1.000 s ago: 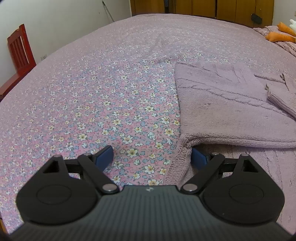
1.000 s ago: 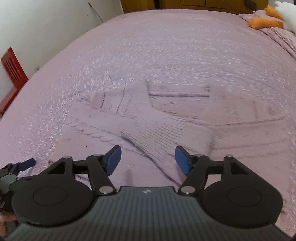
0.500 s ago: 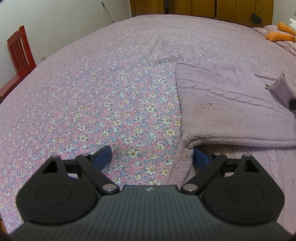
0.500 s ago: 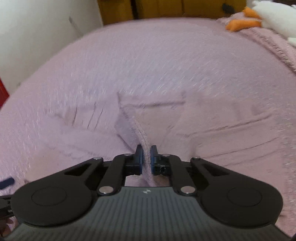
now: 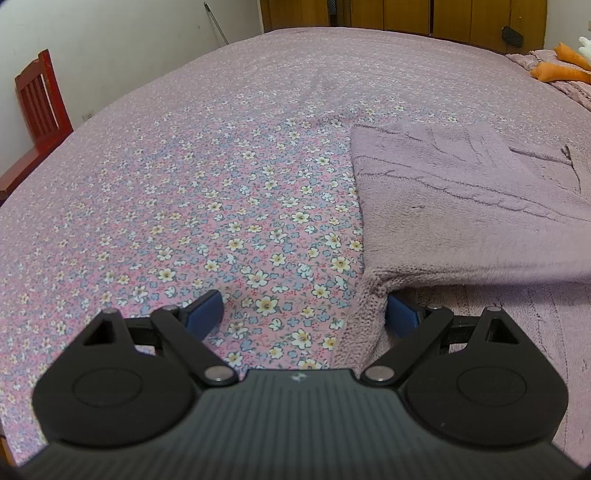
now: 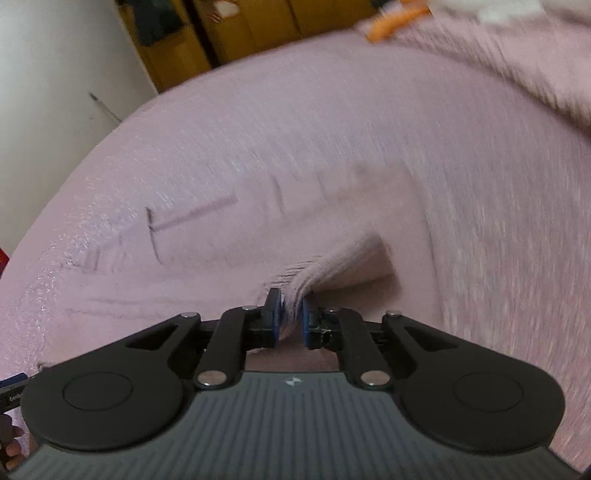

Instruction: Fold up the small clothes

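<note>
A mauve knit sweater [image 5: 461, 206] lies on the flowered bedspread [image 5: 221, 184], partly folded over itself. My left gripper [image 5: 304, 314] is open and low at the sweater's near left corner; its right pad [image 5: 400, 315] is tucked under the folded edge, its left pad rests on the bedspread. My right gripper [image 6: 290, 319] is shut on the ribbed sleeve cuff [image 6: 332, 262] and holds it lifted over the sweater body [image 6: 258, 229]. The right wrist view is blurred.
A red wooden chair [image 5: 37, 110] stands by the white wall at the left. Wooden cabinets [image 5: 406, 14] run along the far side. An orange and white plush toy [image 5: 565, 66] lies on a blanket at the far right.
My right gripper closed on the sleeve cuff and has lifted and carried it to the right across the sweater. The sleeve has left the left wrist view. The left gripper has stayed put.
</note>
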